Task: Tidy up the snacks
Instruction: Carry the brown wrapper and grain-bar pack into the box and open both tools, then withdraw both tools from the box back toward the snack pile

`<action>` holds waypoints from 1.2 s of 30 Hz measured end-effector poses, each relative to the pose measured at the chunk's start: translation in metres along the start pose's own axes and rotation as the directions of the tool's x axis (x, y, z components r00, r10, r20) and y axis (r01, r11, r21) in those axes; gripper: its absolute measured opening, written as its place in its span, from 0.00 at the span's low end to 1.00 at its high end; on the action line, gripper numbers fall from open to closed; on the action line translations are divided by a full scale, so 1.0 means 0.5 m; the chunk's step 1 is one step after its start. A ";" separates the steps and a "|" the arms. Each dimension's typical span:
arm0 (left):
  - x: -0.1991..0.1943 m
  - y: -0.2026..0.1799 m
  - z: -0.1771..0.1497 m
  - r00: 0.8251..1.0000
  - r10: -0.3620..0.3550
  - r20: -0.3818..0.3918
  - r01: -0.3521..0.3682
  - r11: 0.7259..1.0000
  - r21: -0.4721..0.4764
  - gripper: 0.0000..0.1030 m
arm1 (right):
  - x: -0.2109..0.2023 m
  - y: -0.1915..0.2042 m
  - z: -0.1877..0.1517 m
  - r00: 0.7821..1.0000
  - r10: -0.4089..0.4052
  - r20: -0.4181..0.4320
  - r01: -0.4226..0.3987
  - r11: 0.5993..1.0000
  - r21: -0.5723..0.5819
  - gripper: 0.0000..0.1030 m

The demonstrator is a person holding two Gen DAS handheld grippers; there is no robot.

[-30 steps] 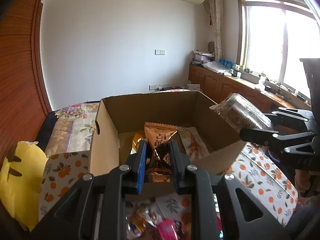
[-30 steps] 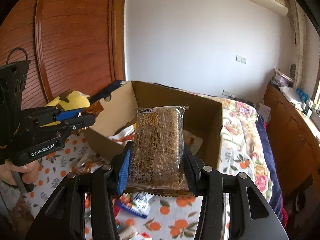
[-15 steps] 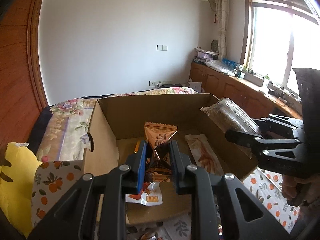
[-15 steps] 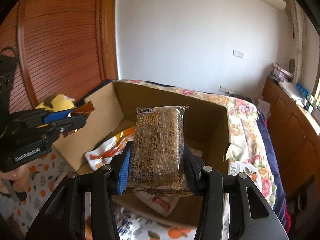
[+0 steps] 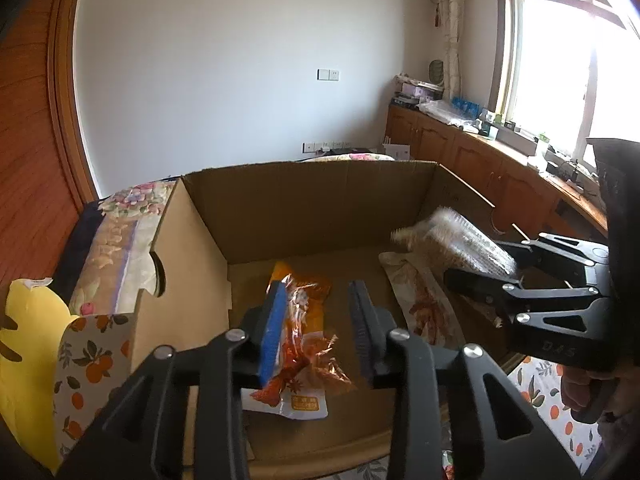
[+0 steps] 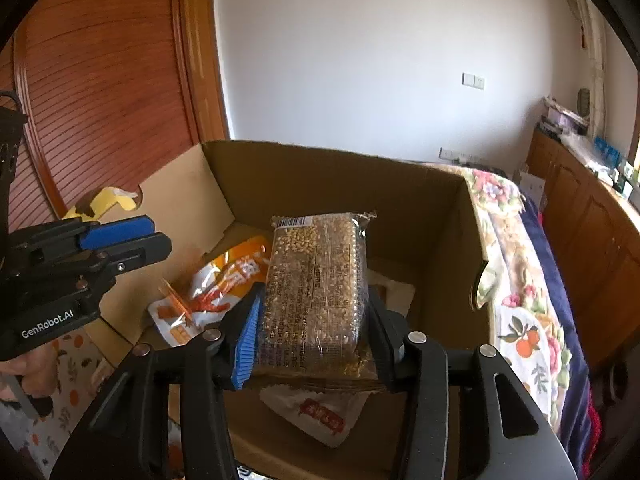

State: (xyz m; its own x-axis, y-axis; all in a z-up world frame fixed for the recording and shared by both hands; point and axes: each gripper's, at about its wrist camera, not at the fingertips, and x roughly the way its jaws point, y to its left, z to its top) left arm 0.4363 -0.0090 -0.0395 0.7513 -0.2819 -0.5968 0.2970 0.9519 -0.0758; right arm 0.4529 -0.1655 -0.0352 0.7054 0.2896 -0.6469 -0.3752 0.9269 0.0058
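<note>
An open cardboard box [image 5: 312, 204] [image 6: 320, 176] stands on the bed. My left gripper [image 5: 318, 332] is open over the box; the small brown snack packet [image 5: 324, 364] lies loose below its jaws on an orange packet [image 5: 300, 288]. My right gripper [image 6: 312, 320] is shut on a clear pack of puffed grain cake [image 6: 316, 288] and holds it above the box interior; it shows blurred in the left wrist view [image 5: 460, 240]. A white and red packet [image 5: 420, 296] lies in the box on the right.
A yellow plush [image 5: 24, 360] lies left of the box. An orange-print cloth [image 5: 560, 408] covers the bed in front. Wooden cabinets [image 5: 500, 176] run under the window at right. A floral blanket [image 6: 516, 264] lies right of the box.
My left gripper has opened and let the brown packet drop into the box. Both grippers have moved forward and down over the box. The right gripper still holds the grain cake pack.
</note>
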 end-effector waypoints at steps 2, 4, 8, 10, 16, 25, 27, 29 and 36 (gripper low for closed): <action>0.000 -0.002 -0.002 1.000 0.005 0.000 -0.005 1.000 -0.001 0.33 | -0.003 -0.002 -0.001 1.000 -0.007 0.010 0.007 1.000 0.006 0.52; -0.005 -0.006 -0.003 1.000 0.005 -0.002 -0.005 1.000 0.001 0.35 | -0.009 -0.002 0.001 1.000 0.006 0.018 -0.006 1.000 0.011 0.56; -0.027 -0.009 -0.006 1.000 0.013 0.007 -0.013 1.000 0.002 0.37 | -0.030 -0.008 0.001 0.999 0.014 0.032 -0.015 1.000 0.019 0.56; -0.042 -0.008 -0.009 1.000 0.017 0.011 -0.017 1.000 0.003 0.38 | -0.052 -0.007 0.002 0.999 0.014 0.047 -0.015 1.000 0.020 0.56; -0.112 -0.025 -0.019 0.999 0.022 0.033 -0.023 0.999 0.024 0.40 | -0.149 0.000 -0.010 0.997 0.013 0.081 -0.014 1.000 0.018 0.56; -0.194 -0.056 -0.066 0.999 0.027 0.039 -0.029 0.997 0.065 0.46 | -0.270 0.035 -0.084 0.997 0.002 0.081 -0.003 1.000 0.012 0.56; -0.201 -0.060 -0.083 0.999 0.028 0.031 -0.031 0.997 0.069 0.46 | -0.283 0.044 -0.109 0.998 0.006 0.066 -0.007 1.000 0.014 0.56; -0.205 -0.062 -0.102 0.999 0.025 0.020 -0.027 0.997 0.072 0.46 | -0.290 0.051 -0.130 0.999 0.006 0.054 -0.007 1.000 0.020 0.56; -0.196 -0.074 -0.174 0.999 0.013 -0.048 -0.009 0.996 0.088 0.46 | -0.289 0.070 -0.197 1.000 0.011 0.005 -0.011 0.999 0.045 0.56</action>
State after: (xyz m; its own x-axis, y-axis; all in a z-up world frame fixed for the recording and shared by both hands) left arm 0.3002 -0.0062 -0.0476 0.7257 -0.2634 -0.6356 0.3409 0.9401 -0.0003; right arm 0.2785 -0.1983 -0.0168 0.7045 0.3009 -0.6428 -0.3554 0.9335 0.0475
